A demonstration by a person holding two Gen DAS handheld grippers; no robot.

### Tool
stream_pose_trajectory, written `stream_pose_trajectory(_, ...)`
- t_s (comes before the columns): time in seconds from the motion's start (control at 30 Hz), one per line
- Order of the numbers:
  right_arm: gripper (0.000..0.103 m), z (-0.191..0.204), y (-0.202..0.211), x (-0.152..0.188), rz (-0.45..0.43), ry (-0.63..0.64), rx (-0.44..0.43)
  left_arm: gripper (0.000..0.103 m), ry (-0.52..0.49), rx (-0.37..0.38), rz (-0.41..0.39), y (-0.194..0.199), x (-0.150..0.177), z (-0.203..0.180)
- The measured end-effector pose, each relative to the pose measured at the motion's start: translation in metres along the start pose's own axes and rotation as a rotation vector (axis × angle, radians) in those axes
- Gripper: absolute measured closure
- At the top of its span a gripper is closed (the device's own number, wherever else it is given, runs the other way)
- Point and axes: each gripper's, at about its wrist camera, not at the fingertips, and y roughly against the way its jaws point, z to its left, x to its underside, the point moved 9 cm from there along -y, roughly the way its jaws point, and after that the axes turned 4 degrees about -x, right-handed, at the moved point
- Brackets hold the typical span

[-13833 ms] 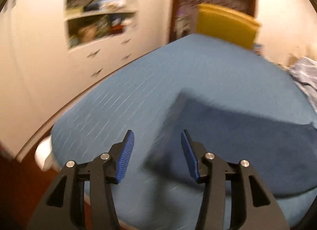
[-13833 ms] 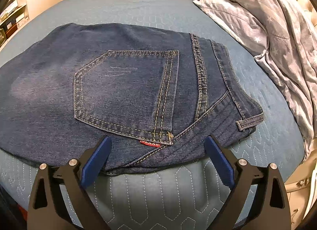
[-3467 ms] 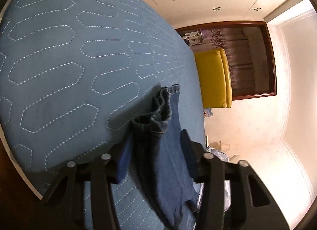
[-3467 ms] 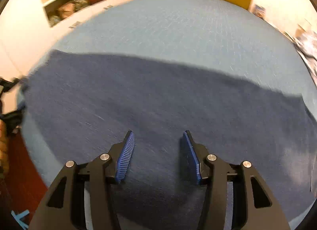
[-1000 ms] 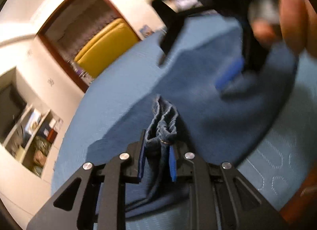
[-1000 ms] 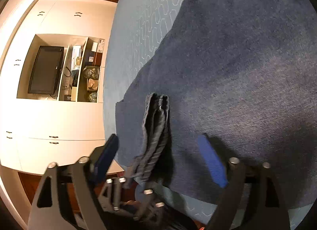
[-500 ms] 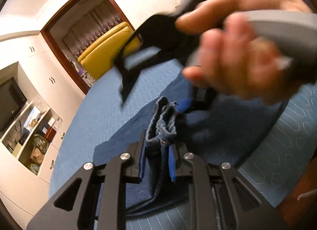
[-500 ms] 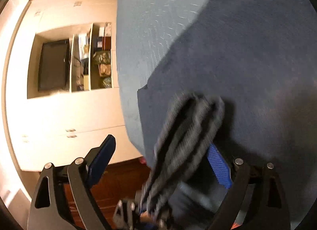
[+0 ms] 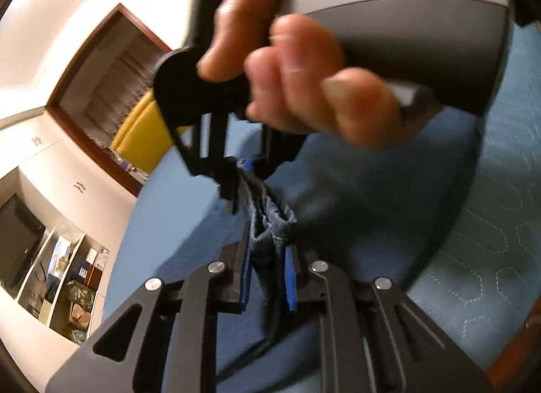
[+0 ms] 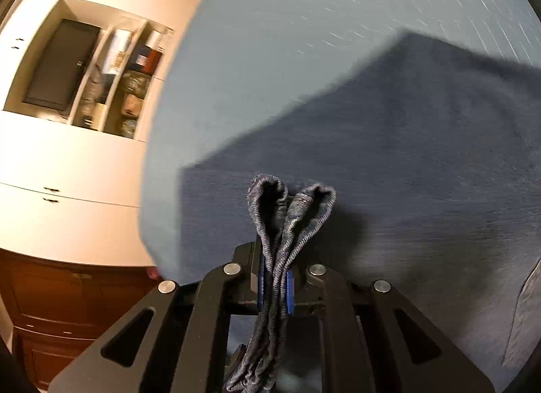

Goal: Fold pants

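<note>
Left gripper (image 9: 268, 276) clamped on the bunched hem edge of the pants (image 9: 355, 210), blue pads pressing the denim from both sides. Right gripper (image 10: 274, 288) just closed, now pinching the two stacked cuff loops (image 10: 290, 203) tight between its pads, loops standing up past the fingertips. Seen from the left wrist view, right gripper (image 9: 241, 169) gripped by a hand (image 9: 290, 65), close in front, biting the same hem strip further along. Rest of pants spread flat on the blue quilted bed (image 10: 304, 38), near its edge. White cabinet with shelves (image 10: 111, 82) beyond. Yellow chair (image 9: 142, 132) at the doorway.
</note>
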Motion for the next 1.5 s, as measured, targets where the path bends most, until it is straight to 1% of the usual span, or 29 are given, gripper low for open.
stream_pose_trajectory(0.07,0.091,-0.009,-0.011,0.004,0.004,0.020,0.016,0.087,-0.031,-0.005,0.016,-0.006,0.007,-0.012)
stream_pose_trajectory(0.13,0.090,-0.008,-0.014,0.005,-0.012,0.030,-0.011,0.087,-0.020,-0.007,0.024,-0.005,0.010,-0.014)
stream_pose_trajectory(0.23,0.081,-0.016,-0.011,0.006,-0.026,0.018,-0.035,0.087,-0.038,-0.015,0.030,-0.005,0.012,-0.020)
stream_pose_trajectory(0.33,0.078,-0.021,-0.007,0.006,-0.043,0.015,-0.041,0.077,-0.063,-0.018,0.024,-0.005,0.014,-0.028)
stream_pose_trajectory(0.37,0.076,-0.022,-0.005,0.006,-0.047,0.016,-0.041,0.069,-0.075,-0.024,0.020,-0.004,0.014,-0.032)
stream_pose_trajectory(0.43,0.072,-0.026,0.000,0.005,-0.052,0.010,-0.054,0.068,-0.089,-0.037,0.005,0.000,0.014,-0.037)
stream_pose_trajectory(0.47,0.067,-0.029,0.004,0.004,-0.061,-0.001,-0.061,0.068,-0.093,-0.040,0.002,0.001,0.014,-0.038)
stream_pose_trajectory(0.5,0.056,-0.032,0.007,0.003,-0.071,-0.009,-0.078,0.068,-0.098,-0.046,-0.001,0.002,0.014,-0.040)
stream_pose_trajectory(0.53,0.051,-0.033,0.010,0.001,-0.075,-0.015,-0.110,0.069,-0.102,-0.047,-0.004,0.002,0.013,-0.042)
stream_pose_trajectory(0.57,0.044,-0.033,0.012,-0.002,-0.080,-0.015,-0.112,0.072,-0.106,-0.042,-0.006,0.001,0.013,-0.046)
stream_pose_trajectory(0.6,0.044,-0.031,0.009,-0.005,-0.082,-0.011,-0.100,0.076,-0.109,-0.033,-0.009,0.003,0.012,-0.051)
stream_pose_trajectory(0.7,0.044,-0.024,0.004,-0.016,-0.094,0.013,-0.060,0.086,-0.140,-0.042,-0.012,0.004,0.010,-0.060)
stream_pose_trajectory(0.73,0.048,-0.024,0.004,-0.017,-0.096,0.018,-0.042,0.087,-0.143,-0.046,-0.013,0.006,0.010,-0.059)
stream_pose_trajectory(0.77,0.074,-0.026,0.005,-0.018,-0.094,0.027,0.011,0.089,-0.142,-0.046,-0.013,0.006,0.010,-0.059)
stream_pose_trajectory(0.8,0.084,-0.027,0.007,-0.017,-0.093,0.030,0.029,0.089,-0.145,-0.045,-0.016,0.008,0.011,-0.057)
stream_pose_trajectory(0.87,0.085,-0.024,0.011,-0.016,-0.107,0.069,0.037,0.089,-0.163,-0.052,-0.023,0.010,0.011,-0.059)
stream_pose_trajectory(0.97,0.085,-0.027,0.010,-0.012,-0.116,0.111,0.098,0.090,-0.181,-0.037,-0.015,0.009,0.014,-0.069)
stream_pose_trajectory(1.03,0.085,-0.026,0.006,-0.009,-0.121,0.135,0.143,0.074,-0.134,-0.005,-0.011,0.015,0.011,-0.061)
stream_pose_trajectory(1.07,0.083,-0.022,0.001,-0.009,-0.120,0.138,0.159,0.061,-0.089,0.014,-0.012,0.022,0.011,-0.053)
stream_pose_trajectory(1.1,0.077,-0.020,-0.001,-0.008,-0.122,0.138,0.174,0.058,-0.025,0.027,-0.014,0.034,0.013,-0.039)
stream_pose_trajectory(1.17,0.074,-0.020,0.000,-0.006,-0.129,0.130,0.205,0.057,0.110,0.045,0.024,0.049,0.027,-0.007)
stream_pose_trajectory(1.23,0.071,-0.018,0.010,0.001,-0.150,0.121,0.216,0.053,0.306,-0.001,0.085,0.064,0.065,0.042)
stream_pose_trajectory(1.27,0.067,-0.018,0.015,0.008,-0.161,0.116,0.228,0.052,0.382,-0.034,0.114,0.068,0.088,0.064)
stream_pose_trajectory(1.3,0.065,-0.019,0.022,0.014,-0.175,0.122,0.259,0.052,0.449,-0.096,0.157,0.072,0.121,0.087)
stream_pose_trajectory(1.33,0.065,-0.020,0.030,0.019,-0.200,0.136,0.309,0.053,0.477,-0.137,0.186,0.075,0.146,0.098)
stream_pose_trajectory(1.37,0.065,-0.017,0.040,0.028,-0.249,0.180,0.390,0.053,0.481,-0.148,0.223,0.075,0.172,0.104)
stream_pose_trajectory(1.4,0.065,-0.011,0.043,0.036,-0.271,0.215,0.418,0.053,0.461,-0.154,0.237,0.075,0.184,0.105)
stream_pose_trajectory(1.47,0.065,0.001,0.036,0.054,-0.267,0.268,0.421,0.053,0.410,-0.176,0.211,0.079,0.190,0.106)
stream_pose_trajectory(1.5,0.065,0.003,0.034,0.060,-0.271,0.286,0.452,0.053,0.391,-0.184,0.195,0.080,0.188,0.105)
